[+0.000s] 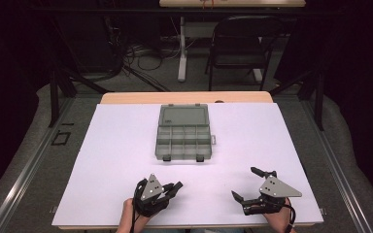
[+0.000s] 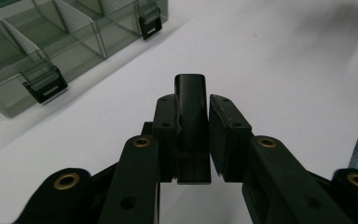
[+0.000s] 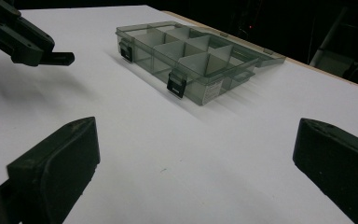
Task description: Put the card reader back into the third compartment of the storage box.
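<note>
A: Left gripper view: the left tongs (image 2: pixel 193 140) are seen closed on a small black block (image 2: pixel 191 126), which is gripped upright between the two pads, its rounded top standing above them. Is the same grip seen from above?

B: In the high view the left tongs (image 1: pixel 175 187) are found near the front edge of the tabletop (image 1: pixel 116 145), held in the left hand (image 1: pixel 128 213), with a dark piece sticking out at the tip toward the right. The piece itself is too small there to be made out in detail.

A: And the right tongs?

B: In the right gripper view the right tongs (image 3: pixel 191 158) are shown wide apart, with bare white tabletop (image 3: pixel 191 140) between the jaws and nothing held. From above, the right tongs (image 1: pixel 246 183) are seen at the front right, well apart from the left ones, pointed toward the left.

A: Where is the compartment box placed?

B: A clear grey compartment box (image 1: pixel 183 132) is laid at the middle of the tabletop, well beyond both tongs. Its lid is swung open and lies flat at the far side, and two black latches are seen on the near wall. In the left gripper view the box (image 2: pixel 37 51) is seen at upper left, its dividers visible.
</note>
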Tool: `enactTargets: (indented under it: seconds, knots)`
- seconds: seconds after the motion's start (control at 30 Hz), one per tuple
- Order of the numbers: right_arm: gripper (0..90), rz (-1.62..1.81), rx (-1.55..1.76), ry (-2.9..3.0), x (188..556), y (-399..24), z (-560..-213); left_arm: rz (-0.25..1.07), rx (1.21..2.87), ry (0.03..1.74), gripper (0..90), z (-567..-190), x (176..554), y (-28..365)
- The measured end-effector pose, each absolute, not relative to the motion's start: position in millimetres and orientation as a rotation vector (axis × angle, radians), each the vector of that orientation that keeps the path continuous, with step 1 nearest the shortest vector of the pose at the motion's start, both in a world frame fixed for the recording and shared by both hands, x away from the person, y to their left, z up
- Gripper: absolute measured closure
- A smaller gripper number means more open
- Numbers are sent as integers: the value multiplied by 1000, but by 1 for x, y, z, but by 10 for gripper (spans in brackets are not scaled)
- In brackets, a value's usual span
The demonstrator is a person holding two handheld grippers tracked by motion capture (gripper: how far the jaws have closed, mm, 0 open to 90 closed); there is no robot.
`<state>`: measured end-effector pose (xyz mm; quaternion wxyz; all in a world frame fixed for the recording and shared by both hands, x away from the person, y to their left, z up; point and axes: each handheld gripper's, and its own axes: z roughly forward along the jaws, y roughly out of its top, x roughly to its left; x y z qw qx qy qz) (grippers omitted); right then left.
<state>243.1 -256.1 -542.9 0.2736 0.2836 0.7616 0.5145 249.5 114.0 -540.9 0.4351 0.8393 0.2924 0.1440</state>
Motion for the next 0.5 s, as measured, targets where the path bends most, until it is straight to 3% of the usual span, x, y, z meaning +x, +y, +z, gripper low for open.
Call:
enactTargets:
  seconds: [0.5]
  knots:
    - [0,1386,764,2049,243,-257,-543,373,2068,706,733,-529,257,111]
